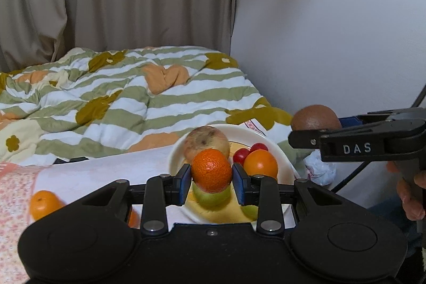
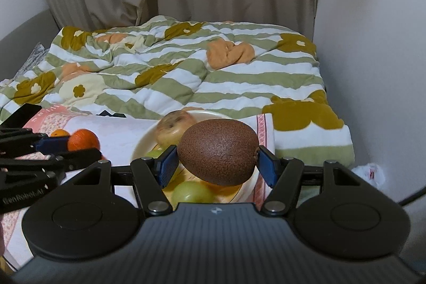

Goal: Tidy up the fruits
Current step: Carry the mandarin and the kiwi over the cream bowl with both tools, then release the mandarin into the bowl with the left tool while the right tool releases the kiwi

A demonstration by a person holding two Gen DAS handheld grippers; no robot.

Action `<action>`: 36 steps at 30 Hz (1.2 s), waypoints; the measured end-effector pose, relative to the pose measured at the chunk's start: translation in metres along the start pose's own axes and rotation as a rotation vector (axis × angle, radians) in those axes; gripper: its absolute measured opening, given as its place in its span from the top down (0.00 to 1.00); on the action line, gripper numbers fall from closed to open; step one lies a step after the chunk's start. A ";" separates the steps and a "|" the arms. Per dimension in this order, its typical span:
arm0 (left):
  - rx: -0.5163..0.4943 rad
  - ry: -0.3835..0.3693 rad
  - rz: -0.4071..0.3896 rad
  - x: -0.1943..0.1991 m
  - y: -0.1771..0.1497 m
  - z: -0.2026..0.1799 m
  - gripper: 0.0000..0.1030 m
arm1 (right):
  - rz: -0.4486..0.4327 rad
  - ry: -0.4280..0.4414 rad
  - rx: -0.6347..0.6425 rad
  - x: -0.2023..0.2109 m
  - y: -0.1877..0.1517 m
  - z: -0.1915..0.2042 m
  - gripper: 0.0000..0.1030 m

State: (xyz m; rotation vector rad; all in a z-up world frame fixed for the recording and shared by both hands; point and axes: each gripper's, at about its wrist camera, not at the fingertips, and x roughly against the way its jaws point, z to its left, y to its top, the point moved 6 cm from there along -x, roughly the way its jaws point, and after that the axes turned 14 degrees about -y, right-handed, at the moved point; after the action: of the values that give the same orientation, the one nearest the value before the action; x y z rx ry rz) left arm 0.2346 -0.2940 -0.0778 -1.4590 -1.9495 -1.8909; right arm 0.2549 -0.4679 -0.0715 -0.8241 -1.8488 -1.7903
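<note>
The left gripper (image 1: 211, 175) has its fingers (image 1: 183, 184) pinching a small orange (image 1: 211, 169). The right gripper (image 2: 217, 160) has its fingers (image 2: 167, 164) pinching a brown kiwi (image 2: 218, 151).

Just past both sets of fingers sits the white plate (image 1: 173, 159). It already has an apple (image 1: 206, 141), another orange fruit (image 1: 260, 163), two red cherry tomatoes (image 1: 249, 152) and green fruits (image 2: 191, 190) on it. So I think the job is mostly done.

One more orange (image 1: 44, 202) lies on the surface, left of the left fingers. Behind is a striped blanket (image 1: 119, 97). The held fruits hide the middle of the plate, and I cannot tell what the green fruits are.
</note>
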 end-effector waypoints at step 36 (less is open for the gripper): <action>-0.014 0.005 0.108 -0.053 0.009 0.034 0.12 | 0.089 -0.001 -0.062 -0.102 0.027 -0.013 0.24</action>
State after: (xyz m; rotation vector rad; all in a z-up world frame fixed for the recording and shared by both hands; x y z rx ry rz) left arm 0.2882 -0.2986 -0.1119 -1.5291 -1.8192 -1.8641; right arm 0.3457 -0.4930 -0.1196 -0.9155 -1.7364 -1.7997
